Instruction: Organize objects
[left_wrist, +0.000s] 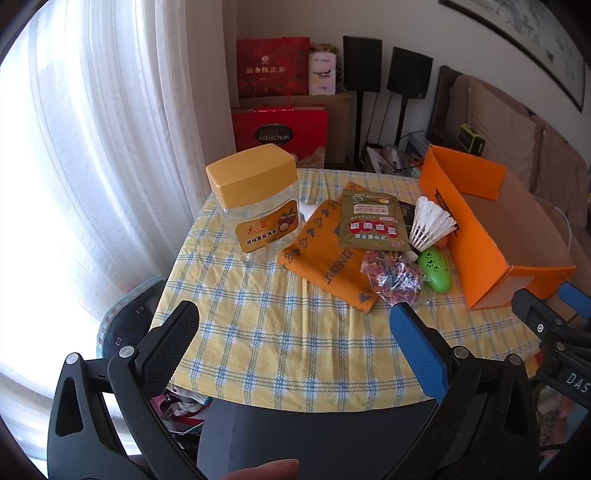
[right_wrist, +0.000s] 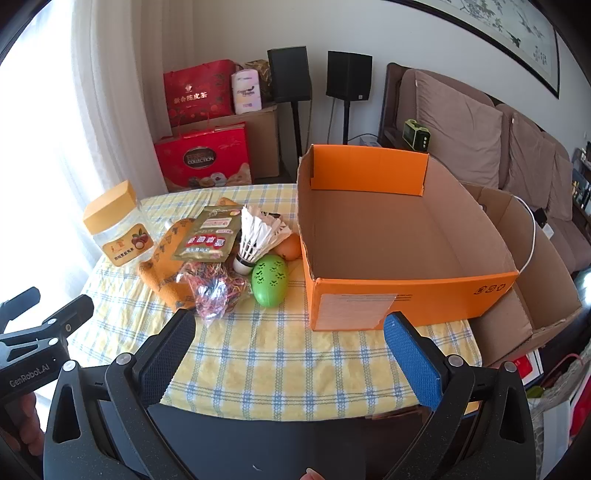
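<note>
While both tools hover short of the table, the left gripper (left_wrist: 291, 332) and right gripper (right_wrist: 290, 339) gape fully wide, holding nothing, and the clutter sits heaped left of the empty orange box (right_wrist: 413, 295); the shuttlecock (right_wrist: 258, 236) leans on the green egg (right_wrist: 270, 276), so one careless nudge could send that egg rolling

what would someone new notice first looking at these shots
The big orange cardboard box stands empty on the right side of the checked tablecloth. Left of it lies a tight cluster of small things: a white shuttlecock, a green egg-shaped case, a bag of coloured rubber bands and a gold snack packet on an orange cloth. The yellow-lidded clear jar stands apart at the far left.
</note>
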